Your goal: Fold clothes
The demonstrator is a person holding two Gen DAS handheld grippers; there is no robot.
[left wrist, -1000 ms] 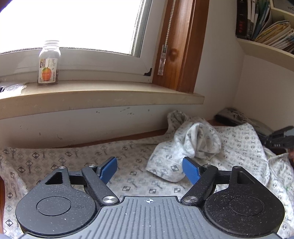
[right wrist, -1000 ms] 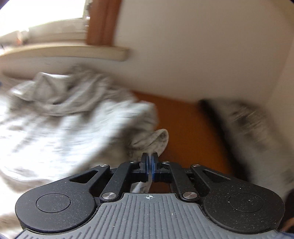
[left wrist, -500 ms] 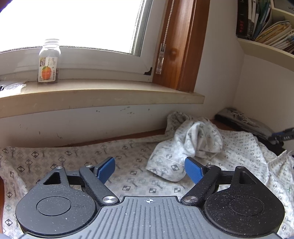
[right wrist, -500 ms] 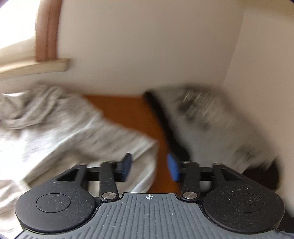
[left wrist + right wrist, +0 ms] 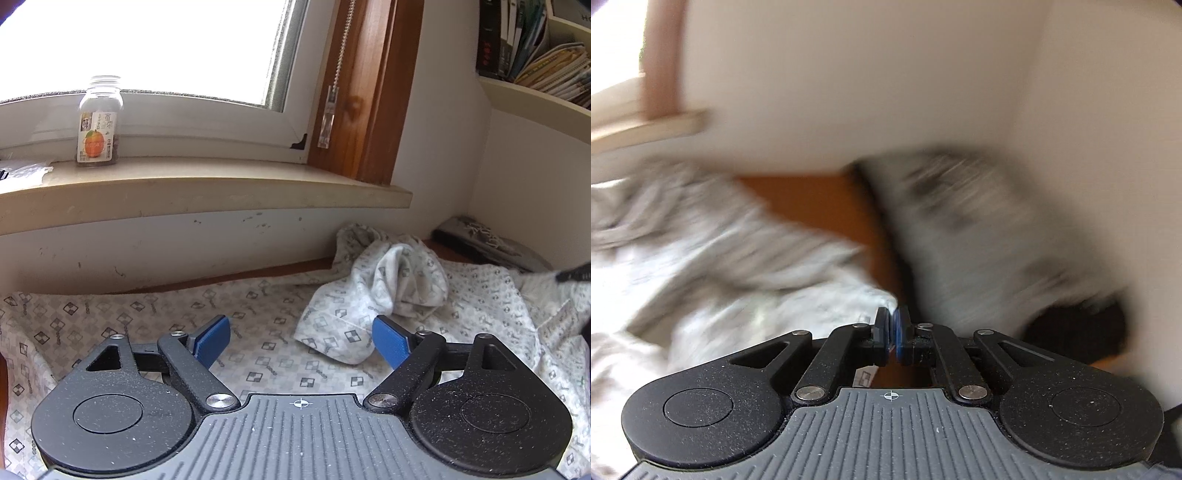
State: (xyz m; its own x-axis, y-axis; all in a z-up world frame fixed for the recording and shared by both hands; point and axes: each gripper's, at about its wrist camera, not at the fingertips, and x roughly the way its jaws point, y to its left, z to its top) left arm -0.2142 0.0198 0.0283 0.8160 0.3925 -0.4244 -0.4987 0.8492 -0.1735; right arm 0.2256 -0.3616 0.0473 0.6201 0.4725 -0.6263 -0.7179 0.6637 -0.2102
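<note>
A white garment (image 5: pixel 258 332) with a grey checker print lies spread on the wooden surface, bunched into a heap (image 5: pixel 399 280) at the back right. My left gripper (image 5: pixel 301 338) is open and empty, just above the flat cloth, with the heap ahead to the right. In the blurred right wrist view my right gripper (image 5: pixel 894 325) is shut on the right edge of the garment (image 5: pixel 768 280), and cloth shows at the pads. The right gripper's tip (image 5: pixel 576 275) shows at the right edge of the left wrist view.
A window sill (image 5: pixel 207 192) runs along the back wall with a juice bottle (image 5: pixel 98 123) on it. A dark patterned cushion (image 5: pixel 487 243) lies in the right corner, also in the right wrist view (image 5: pixel 990 236). A shelf of books (image 5: pixel 539 55) hangs above it.
My right gripper opened half a second ago, moved along the garment's right edge and has closed on it. My left gripper stayed open and nearly still.
</note>
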